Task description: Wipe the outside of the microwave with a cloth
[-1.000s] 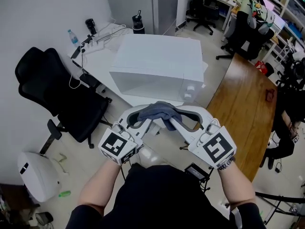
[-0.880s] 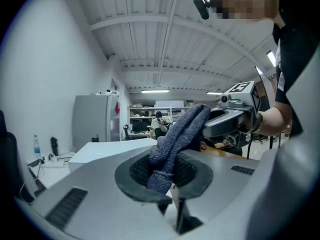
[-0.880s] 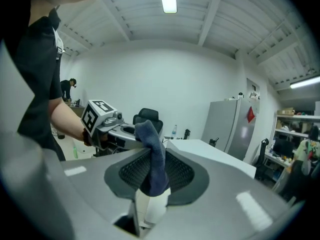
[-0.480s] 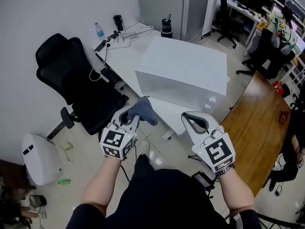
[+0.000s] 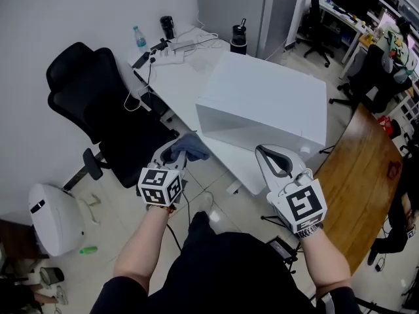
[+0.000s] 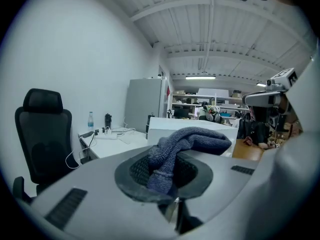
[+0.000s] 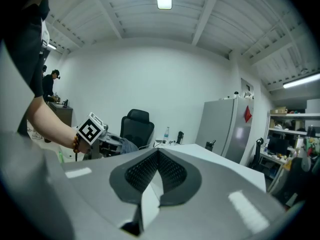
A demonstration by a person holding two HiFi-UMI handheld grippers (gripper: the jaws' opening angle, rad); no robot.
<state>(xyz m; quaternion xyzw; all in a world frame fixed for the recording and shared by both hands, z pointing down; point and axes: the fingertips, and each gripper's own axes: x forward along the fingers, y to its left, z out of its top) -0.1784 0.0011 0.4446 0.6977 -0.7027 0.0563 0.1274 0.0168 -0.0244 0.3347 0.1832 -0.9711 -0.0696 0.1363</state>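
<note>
The white microwave (image 5: 265,106) stands on a white desk (image 5: 173,77), its front toward me. My left gripper (image 5: 171,157) is low and to the left of it, off the desk's corner, shut on a blue-grey knitted cloth (image 5: 188,146). In the left gripper view the cloth (image 6: 187,141) bunches out over the jaw tips of that gripper (image 6: 167,165), with the microwave (image 6: 192,125) beyond. My right gripper (image 5: 270,158) hovers just before the microwave's front right, shut and empty. The right gripper view shows its pads (image 7: 150,171) meeting, the gripper (image 7: 157,156) level.
A black office chair (image 5: 98,113) stands left of the desk. On the desk's far end are a water bottle (image 5: 140,38), a power strip with cables (image 5: 171,49) and a dark flask (image 5: 239,36). A wooden table (image 5: 357,169) runs at right; a white bin (image 5: 55,218) sits on the floor.
The two grippers, together on the cloth before the microwave a second ago, have parted. The left one carried the cloth left and down; the right one let go and shifted right.
</note>
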